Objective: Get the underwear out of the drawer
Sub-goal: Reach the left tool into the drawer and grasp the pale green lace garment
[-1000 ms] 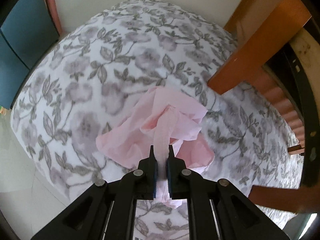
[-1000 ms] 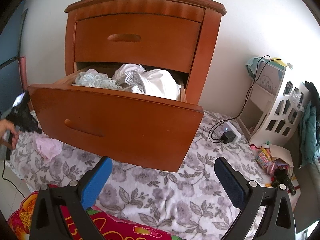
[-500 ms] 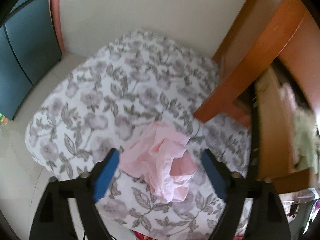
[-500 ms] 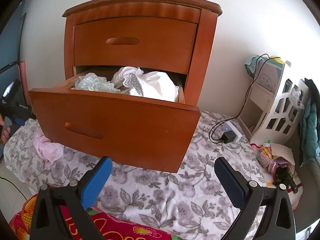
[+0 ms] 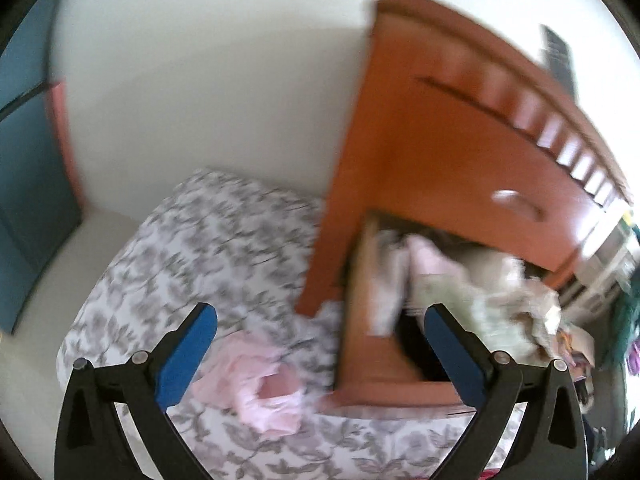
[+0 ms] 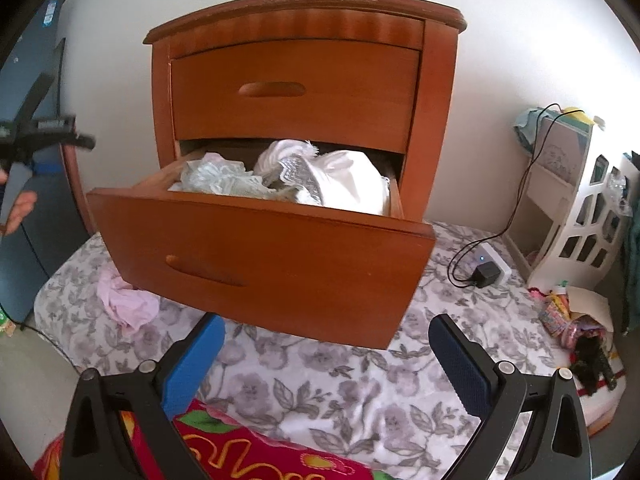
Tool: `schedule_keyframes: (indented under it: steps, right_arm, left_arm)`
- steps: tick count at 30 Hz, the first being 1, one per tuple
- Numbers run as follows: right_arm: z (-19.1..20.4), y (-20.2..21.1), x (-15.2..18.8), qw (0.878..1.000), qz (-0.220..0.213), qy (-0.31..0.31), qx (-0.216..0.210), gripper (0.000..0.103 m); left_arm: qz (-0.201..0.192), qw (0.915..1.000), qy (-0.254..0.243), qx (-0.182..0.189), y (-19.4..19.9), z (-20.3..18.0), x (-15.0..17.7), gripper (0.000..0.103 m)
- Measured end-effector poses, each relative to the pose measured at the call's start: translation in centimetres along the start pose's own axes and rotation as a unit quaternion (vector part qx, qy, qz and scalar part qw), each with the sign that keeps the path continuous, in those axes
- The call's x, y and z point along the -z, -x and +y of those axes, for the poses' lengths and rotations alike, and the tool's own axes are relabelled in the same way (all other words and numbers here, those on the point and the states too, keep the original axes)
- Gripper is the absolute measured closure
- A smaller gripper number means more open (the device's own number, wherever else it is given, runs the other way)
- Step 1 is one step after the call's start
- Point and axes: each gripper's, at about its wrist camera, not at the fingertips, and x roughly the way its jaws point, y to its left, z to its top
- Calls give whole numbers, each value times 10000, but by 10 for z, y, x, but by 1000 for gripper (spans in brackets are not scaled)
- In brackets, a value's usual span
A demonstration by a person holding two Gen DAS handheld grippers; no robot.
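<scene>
The pink underwear (image 6: pixel 127 305) lies crumpled on the floral sheet (image 6: pixel 340 384) at lower left of the frame, just beside the open drawer (image 6: pixel 264 256). The left gripper (image 5: pixel 320 344) is opening wide, nothing between its pads; the right gripper (image 6: pixel 326 360) gapes empty too.

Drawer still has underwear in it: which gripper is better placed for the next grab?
Probably the right gripper: it faces the open drawer squarely, empty, jaws wide. The left gripper, jaws opening, hangs off to the side above the pink underwear.

Both tongs (image 5: pixel 320 344): black frames, blue pads, silver screws at joints
</scene>
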Motion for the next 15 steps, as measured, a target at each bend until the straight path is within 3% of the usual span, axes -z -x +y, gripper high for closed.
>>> schedule_keyframes:
  steps: [6,13,15]
  right_arm:
    - [-3,-6,4,9998,82,-164,-82,0]
    - [-4,-10,7,9997,116,-202,-122,0]
    - [-4,-9,7,9996,104,-204,-140,0]
  left_arm:
    - [192,9966,-564,574,-11,-71,-10,0]
    - [916,9925,-779,212,-48,-130,-11,0]
    - [1055,9911,-775,258,-58,-143,-9,0]
